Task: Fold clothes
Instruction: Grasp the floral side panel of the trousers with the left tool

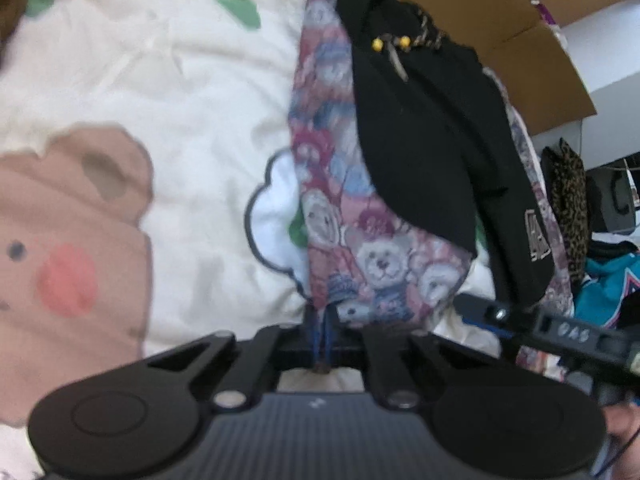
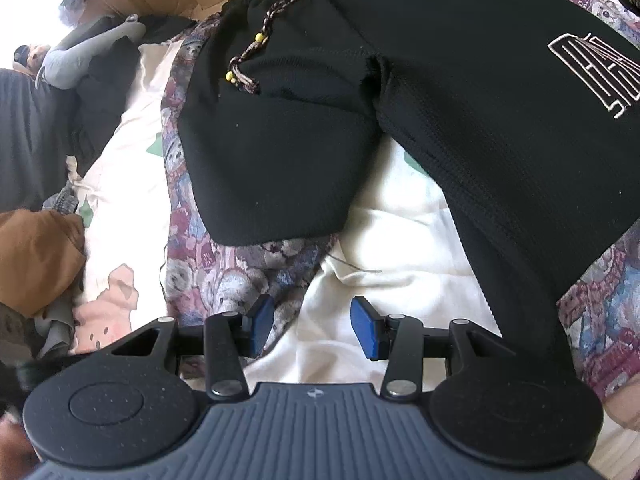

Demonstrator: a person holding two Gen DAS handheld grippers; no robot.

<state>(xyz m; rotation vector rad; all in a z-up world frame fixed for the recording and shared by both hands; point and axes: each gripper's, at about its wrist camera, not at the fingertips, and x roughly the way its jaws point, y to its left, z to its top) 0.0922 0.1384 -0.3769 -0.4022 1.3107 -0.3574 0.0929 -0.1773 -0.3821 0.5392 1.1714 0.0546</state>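
Across the whole scene spreads a cream bedcover (image 1: 192, 80) printed with a big tan bear face, green patches and a white cloud outline, and the clothes lie on it. Next in size is the teddy-bear print garment (image 1: 332, 184), a pink, maroon and blue cloth spread flat on the cover, its hem reaching down to the left gripper. Upon it lie the black shorts (image 2: 460, 92), waistband toward the far edge and both legs pointing at the cameras, with cream lettering on one leg and bare cover showing between the legs. A flattened cardboard box (image 1: 508, 28) lies beyond the bed, and a brown garment (image 2: 36, 256) is bunched at the side of the right wrist view. The left gripper (image 1: 322, 344) has its blue pads drawn together at the lower corner of the bear-print cloth; the picture is blurred there, so the pinch on the hem looks likely rather than certain. The right gripper (image 2: 316, 328) stands about half open over bare cover, one pad at the edge of the bear-print cloth and nothing between the pads. Smallest, the braided drawstring (image 2: 256, 56) with yellow beads trails from the waistband over the black fabric.
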